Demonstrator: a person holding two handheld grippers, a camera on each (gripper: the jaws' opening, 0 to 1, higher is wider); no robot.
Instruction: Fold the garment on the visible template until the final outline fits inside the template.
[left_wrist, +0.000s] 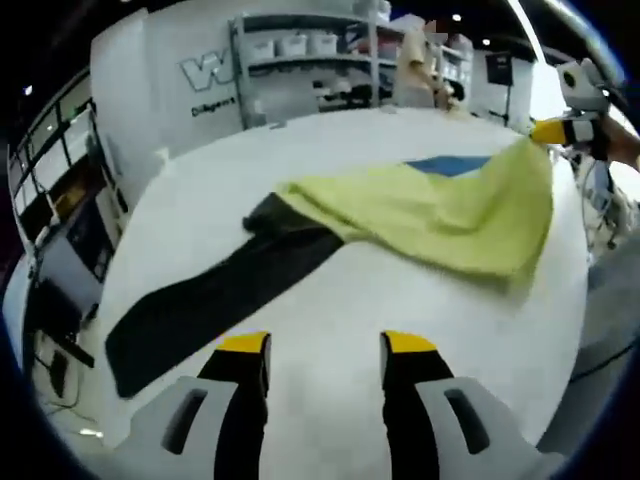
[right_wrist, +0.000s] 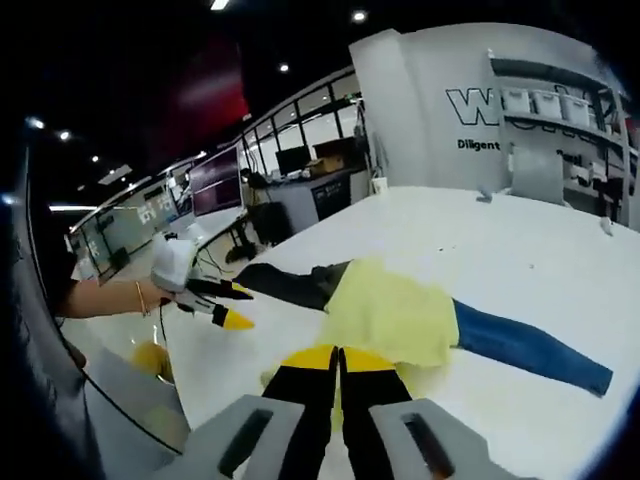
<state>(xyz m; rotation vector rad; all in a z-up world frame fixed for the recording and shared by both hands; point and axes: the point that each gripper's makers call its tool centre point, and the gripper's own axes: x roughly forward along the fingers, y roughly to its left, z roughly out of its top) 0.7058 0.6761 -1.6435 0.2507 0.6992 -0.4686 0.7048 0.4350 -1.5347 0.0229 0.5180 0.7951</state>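
A yellow-green cloth (left_wrist: 440, 215) lies spread on the white table (left_wrist: 330, 300), with one corner lifted at the far right. It covers part of a long dark garment (left_wrist: 215, 300) and a blue one (left_wrist: 450, 165). My left gripper (left_wrist: 327, 345) hovers open over bare table, just short of the dark strip. In the right gripper view, my right gripper (right_wrist: 340, 358) is shut on the edge of the yellow-green cloth (right_wrist: 390, 310). The blue denim leg (right_wrist: 530, 350) sticks out right and the dark garment (right_wrist: 285, 285) sticks out left. The left gripper (right_wrist: 228, 305) shows open, held in a hand.
A white wall with lettering (left_wrist: 215, 75) and shelves of bins (left_wrist: 300, 50) stand behind the table. Desks with monitors (right_wrist: 300, 165) line the far side of the room. The table's edge (left_wrist: 90, 330) drops off at the left, with floor and cables below.
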